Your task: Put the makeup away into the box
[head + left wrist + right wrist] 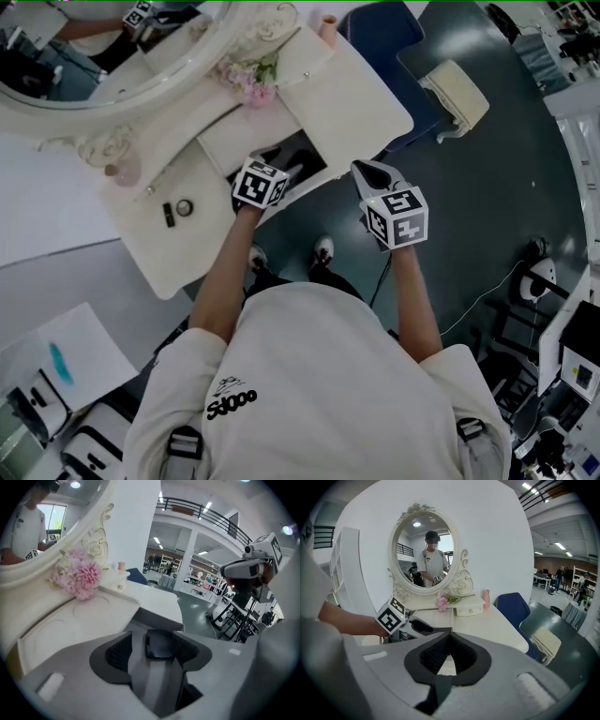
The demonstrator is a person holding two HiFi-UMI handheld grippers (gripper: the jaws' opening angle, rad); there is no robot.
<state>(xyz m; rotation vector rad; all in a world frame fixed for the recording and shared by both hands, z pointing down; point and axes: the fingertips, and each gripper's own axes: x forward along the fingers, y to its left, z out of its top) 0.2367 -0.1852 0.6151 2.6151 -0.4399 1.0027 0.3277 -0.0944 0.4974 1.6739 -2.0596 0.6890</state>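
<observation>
Left claw (281,175): jaws fairly wide, with a dark compact (158,644) between them at the tips. There's a gap on the compact's left side, so I read it as not clamped. The open box (305,159) is right under that claw. Right claw (449,657): closed, empty, off to the side. A lipstick (169,214) and a round jar (185,207) sit on the desk (187,258) left of the left claw, so the left hand is nearer.
</observation>
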